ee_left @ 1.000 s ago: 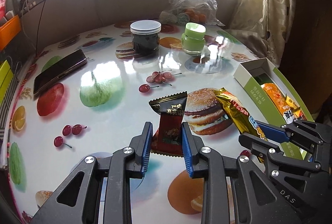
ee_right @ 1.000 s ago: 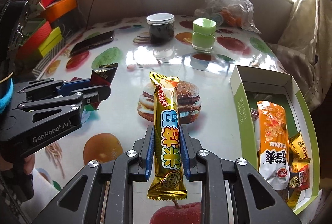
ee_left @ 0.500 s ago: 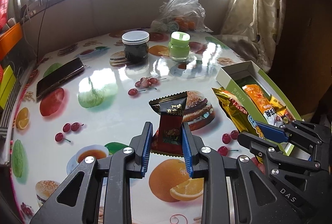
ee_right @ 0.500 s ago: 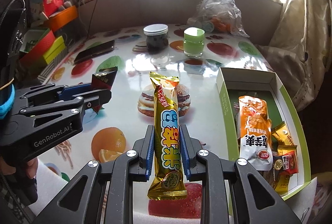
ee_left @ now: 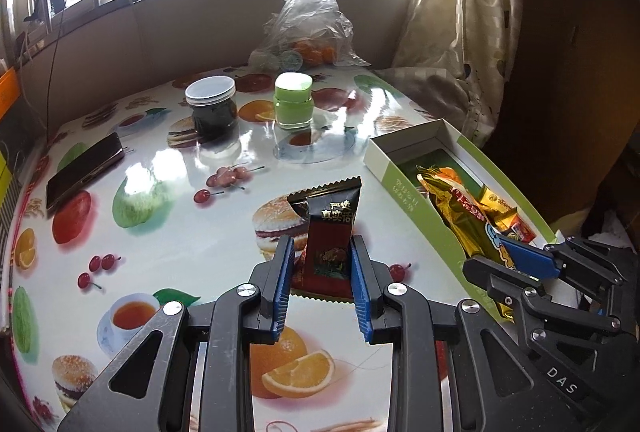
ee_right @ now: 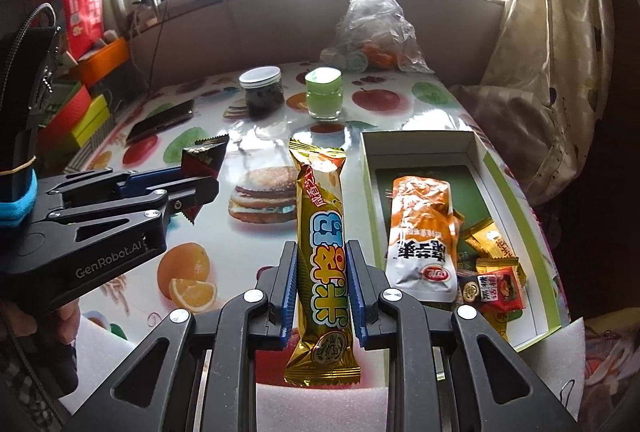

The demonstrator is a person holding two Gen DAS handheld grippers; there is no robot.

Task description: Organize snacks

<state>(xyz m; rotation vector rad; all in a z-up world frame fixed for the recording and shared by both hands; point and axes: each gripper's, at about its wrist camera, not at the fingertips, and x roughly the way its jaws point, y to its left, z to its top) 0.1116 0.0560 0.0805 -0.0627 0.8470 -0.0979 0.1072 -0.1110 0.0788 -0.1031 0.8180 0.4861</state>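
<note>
The left hand-held gripper [ee_left: 322,278] is clamped on a dark red snack packet [ee_left: 330,232], held above the fruit-printed surface [ee_left: 180,232]; the right hand-held gripper [ee_right: 322,296] is clamped on a long gold snack bar [ee_right: 322,252], just left of the open green-and-white box [ee_right: 370,191]. Only the right wrist view shows the box's inside plainly: an orange snack pack [ee_right: 420,232] and small gold and red packets [ee_right: 494,282]. The left view shows the gold bar's far end [ee_left: 460,211] over the box. Beyond stand a dark jar [ee_left: 211,107], a green jar [ee_left: 293,99], a phone [ee_left: 84,169] and a plastic bag [ee_left: 312,27].
</note>
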